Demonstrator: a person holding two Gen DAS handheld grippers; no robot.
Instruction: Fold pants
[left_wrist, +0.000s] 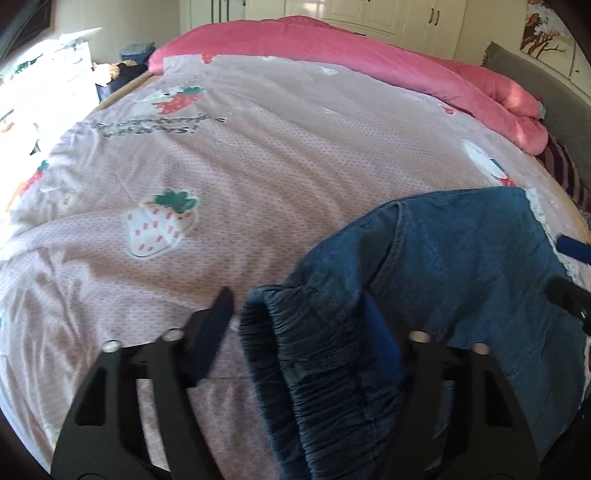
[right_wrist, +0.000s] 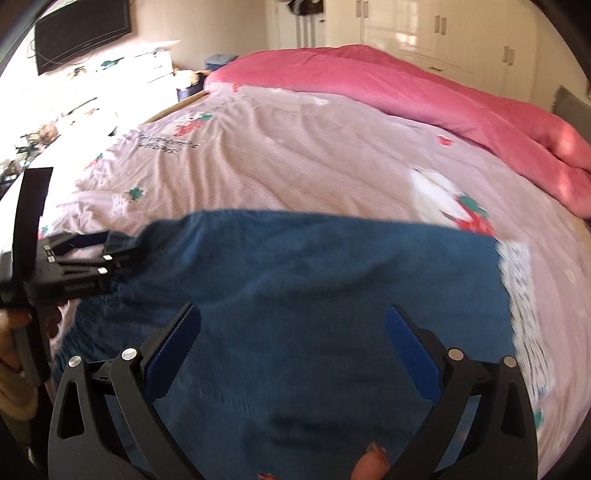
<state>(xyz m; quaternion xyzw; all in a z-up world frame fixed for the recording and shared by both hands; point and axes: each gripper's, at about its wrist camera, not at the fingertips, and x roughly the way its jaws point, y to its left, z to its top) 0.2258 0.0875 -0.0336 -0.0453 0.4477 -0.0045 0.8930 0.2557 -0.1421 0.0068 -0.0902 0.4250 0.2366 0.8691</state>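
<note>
Fingers of the left gripper (left_wrist: 299, 325) stand well apart, with the gathered elastic waistband (left_wrist: 314, 362) lying between them and draped over the inner face of the right-hand finger; neither pad presses the cloth, so nothing is clamped. From the right wrist view the same tool appears at the far left edge, at the waistband end of the garment, though whether it has closed there cannot be told from that angle.

Moving rightward, the denim pants (right_wrist: 314, 280) lie flat across the strawberry-print bedspread (left_wrist: 229, 177), waistband to the left and the leg end to the right, where a white lace trim (right_wrist: 517, 280) borders the hem. A rolled pink quilt (left_wrist: 369, 51) sits well behind, clear of the work.

At the right, the right gripper (right_wrist: 291, 354) hovers over mid-leg with jaws spread wide and empty; this view is motion-blurred.

Judgement: the fold is barely begun. To do this step well, the left jaws should close squarely across the full thickness of the waistband, catching both layers, while the right takes a matching edge. Both should then lift together and carry the cloth over evenly to avoid a skewed crease.
</note>
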